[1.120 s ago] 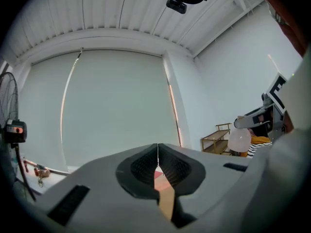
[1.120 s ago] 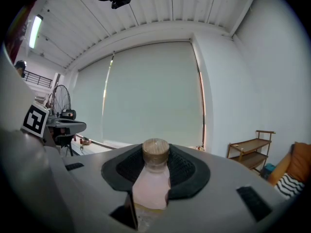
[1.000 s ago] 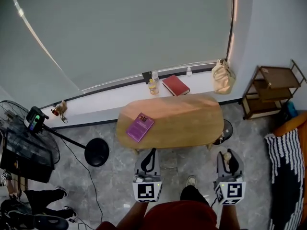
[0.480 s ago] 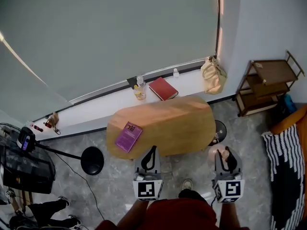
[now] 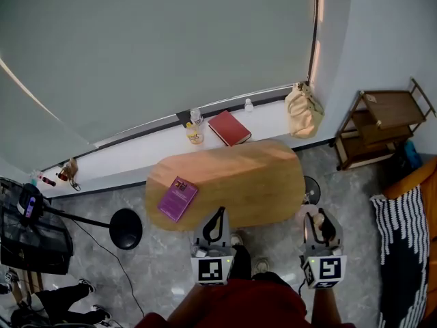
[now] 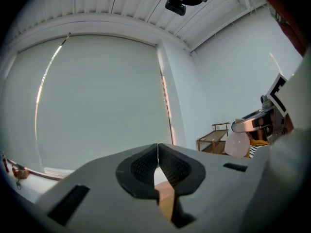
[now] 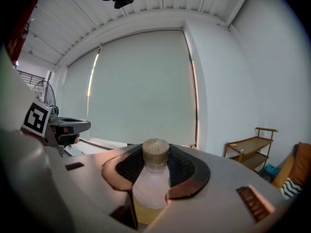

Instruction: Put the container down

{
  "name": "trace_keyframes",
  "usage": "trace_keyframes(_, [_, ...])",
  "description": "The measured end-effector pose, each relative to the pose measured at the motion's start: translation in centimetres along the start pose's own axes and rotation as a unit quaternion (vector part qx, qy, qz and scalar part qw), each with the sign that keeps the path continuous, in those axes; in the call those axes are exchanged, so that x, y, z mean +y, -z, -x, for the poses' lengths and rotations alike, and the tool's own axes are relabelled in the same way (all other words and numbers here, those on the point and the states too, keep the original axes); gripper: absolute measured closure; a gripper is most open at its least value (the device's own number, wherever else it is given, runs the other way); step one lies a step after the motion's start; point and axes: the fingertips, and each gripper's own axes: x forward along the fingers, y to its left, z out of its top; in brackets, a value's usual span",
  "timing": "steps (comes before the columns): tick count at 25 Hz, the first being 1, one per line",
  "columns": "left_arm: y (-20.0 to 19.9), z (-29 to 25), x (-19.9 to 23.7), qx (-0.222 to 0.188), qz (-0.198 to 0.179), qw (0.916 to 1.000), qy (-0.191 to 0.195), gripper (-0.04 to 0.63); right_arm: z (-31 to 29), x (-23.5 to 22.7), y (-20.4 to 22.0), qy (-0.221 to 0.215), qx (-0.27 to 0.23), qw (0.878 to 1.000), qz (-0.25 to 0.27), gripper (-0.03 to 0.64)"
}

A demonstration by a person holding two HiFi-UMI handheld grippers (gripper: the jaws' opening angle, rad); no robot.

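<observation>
The container is a small clear bottle (image 7: 152, 182) with a cork-coloured cap and some yellowish content at the bottom. My right gripper (image 7: 155, 155) is shut on its body, holding it upright in the air. In the head view the right gripper (image 5: 321, 225) and the bottle (image 5: 318, 219) hover over the floor just off the near right end of the oval wooden table (image 5: 239, 176). My left gripper (image 5: 216, 224) hangs near the table's front edge. Its jaws meet with nothing between them (image 6: 157, 152).
A purple book (image 5: 177, 198) lies on the table's left part. On the white window sill stand small bottles (image 5: 194, 130), a red book (image 5: 229, 127) and a tan bag (image 5: 304, 111). A wooden shelf (image 5: 382, 125) is at right, a fan stand's base (image 5: 125, 228) at left.
The table has come nearer to both grippers and shifted left in the head view. The right gripper still holds the bottle; the left stays shut.
</observation>
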Motion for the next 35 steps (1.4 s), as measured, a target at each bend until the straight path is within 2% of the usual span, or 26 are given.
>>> trace_keyframes(7, [1.5,-4.6,3.3,-0.009,0.013,0.9998,0.009,0.586,-5.5,1.7,0.1,-0.001,0.013,1.0,0.009,0.482])
trace_keyframes(10, [2.3,-6.3,4.8,-0.011,0.004,0.9998,0.018,0.586,-7.8,2.5,0.1,0.001,0.017,1.0,0.012,0.482])
trace_keyframes(17, [4.9,-9.4,8.0,0.003,0.016,0.9996,0.021,0.586,-12.7,4.1,0.7,-0.006,0.032,0.999,0.022,0.482])
trace_keyframes(21, [6.8,-11.1,9.1,0.028,0.03,0.9988,0.026,0.586,-15.4,5.3,1.0,-0.012,0.041,0.999,0.016,0.482])
trace_keyframes(25, [8.1,-12.7,9.7,0.03,0.024,0.9987,0.032,0.586,-18.1,6.1,2.8,-0.022,0.067,0.997,0.021,0.482])
trace_keyframes(27, [9.1,-13.4,9.9,0.047,-0.002,0.9979,0.045,0.586,-19.3,6.2,4.2,-0.027,0.083,0.996,0.028,0.482])
trace_keyframes(31, [11.6,-14.8,10.5,0.072,-0.01,0.9959,0.053,0.586,-22.3,6.7,7.1,-0.031,0.106,0.994,0.013,0.482])
trace_keyframes(35, [14.0,-16.3,11.4,0.077,0.04,0.9957,0.033,0.586,-25.4,7.6,10.3,-0.049,0.138,0.989,0.025,0.482])
